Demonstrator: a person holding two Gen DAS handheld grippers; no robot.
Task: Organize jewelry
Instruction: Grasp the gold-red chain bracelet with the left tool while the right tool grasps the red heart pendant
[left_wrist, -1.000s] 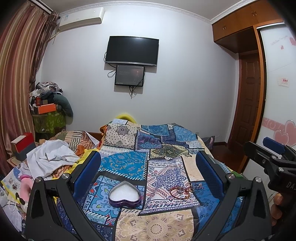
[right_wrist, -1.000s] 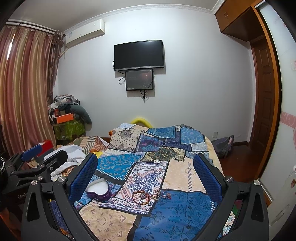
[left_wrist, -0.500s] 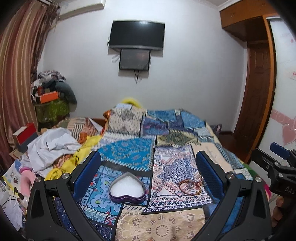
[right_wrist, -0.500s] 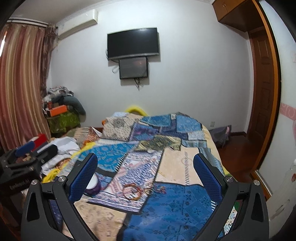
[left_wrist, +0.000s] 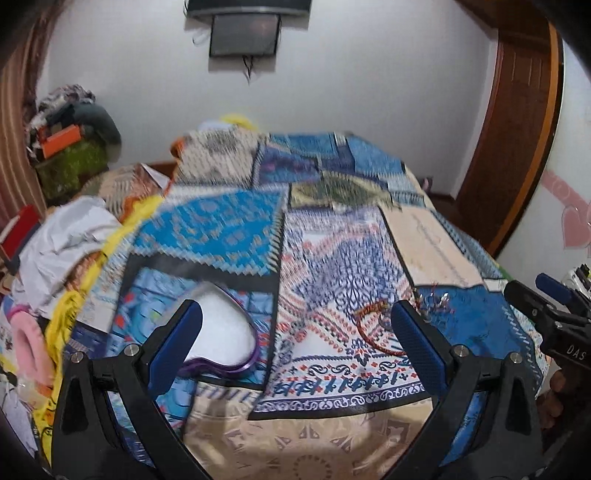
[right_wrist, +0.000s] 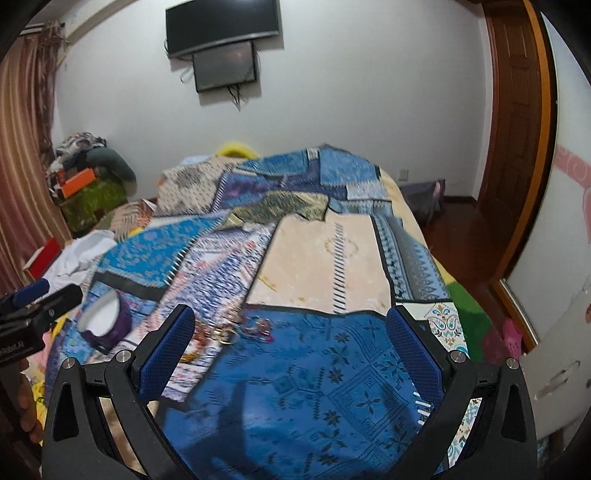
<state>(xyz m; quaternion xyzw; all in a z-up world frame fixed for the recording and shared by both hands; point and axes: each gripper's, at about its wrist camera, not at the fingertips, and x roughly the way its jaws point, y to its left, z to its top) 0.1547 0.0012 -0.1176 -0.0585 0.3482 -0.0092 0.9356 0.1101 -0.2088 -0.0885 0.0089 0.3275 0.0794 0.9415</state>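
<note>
A purple heart-shaped box with a white lining lies open on the patchwork bedspread; the right wrist view shows the same box at the left. A red bracelet and small loose jewelry lie to its right, seen again as a blurred jewelry cluster. My left gripper hovers open above the bedspread, the box near its left finger and the bracelet near its right. My right gripper hangs open over blue cloth, holding nothing, with the jewelry just beyond its left finger.
Crumpled white and yellow cloth piles at the bed's left side. Stacked clutter fills the far left corner. A wooden door and a white wardrobe stand on the right. A TV hangs on the far wall.
Both grippers have tilted down and moved closer to the bed, so the box and jewelry appear larger and nearer. Both stay open and empty.
</note>
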